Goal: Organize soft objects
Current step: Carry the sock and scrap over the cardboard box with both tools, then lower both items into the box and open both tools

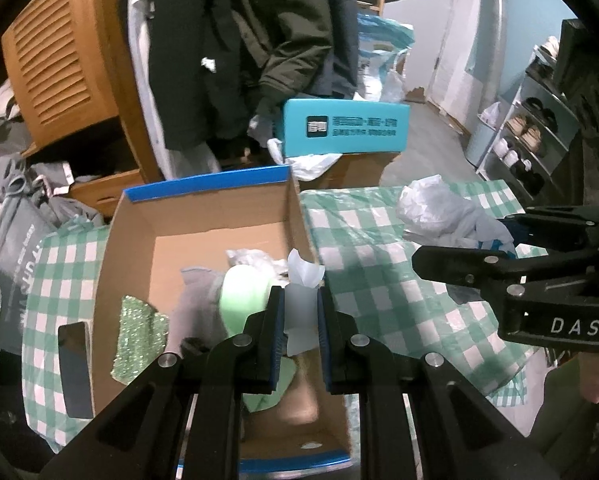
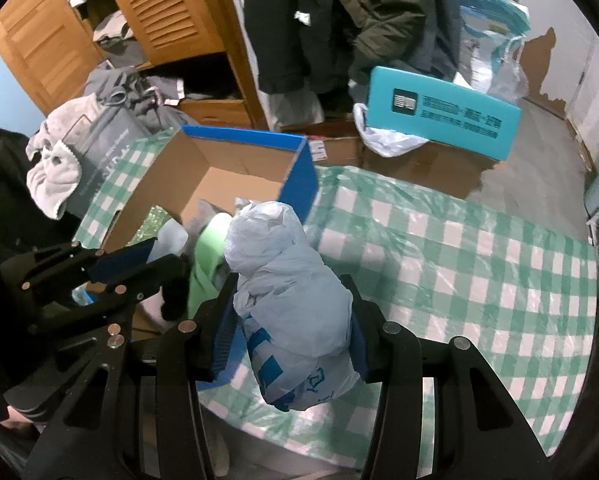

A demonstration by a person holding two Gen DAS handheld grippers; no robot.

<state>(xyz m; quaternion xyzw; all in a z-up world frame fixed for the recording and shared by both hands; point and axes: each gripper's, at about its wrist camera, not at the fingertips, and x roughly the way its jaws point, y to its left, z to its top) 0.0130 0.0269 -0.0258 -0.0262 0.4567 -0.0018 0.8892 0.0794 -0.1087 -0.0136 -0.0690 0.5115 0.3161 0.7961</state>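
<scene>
The left tongs [image 1: 300, 320] are gripping a thin, translucent white plastic piece [image 1: 301, 300], their blue pads closed narrowly on it, and are hanging over the near end of an open cardboard box [image 1: 131, 248]. The right tongs [image 2: 293, 332] are clamping a bundled pale blue plastic bag [image 2: 295, 300] with blue print, jaws set partway apart around its bulk, above the green-and-white checked counter [image 2: 459, 280] just right of the box.

Inside the box, a light green roll [image 1: 243, 296], a grey cloth [image 1: 199, 304] and a sparkly green scouring pad [image 1: 137, 340] are lying together, with crumpled clear plastic behind them. The box has a blue rim and is sitting on the counter's left part.

Beyond the counter, a teal carton [image 2: 443, 116] is resting tilted on a brown box. Dark coats [image 2: 359, 12] are hanging farther back beside a wooden louvred cabinet [image 2: 167, 4], with grey clothes [image 2: 115, 92] heaped below.
</scene>
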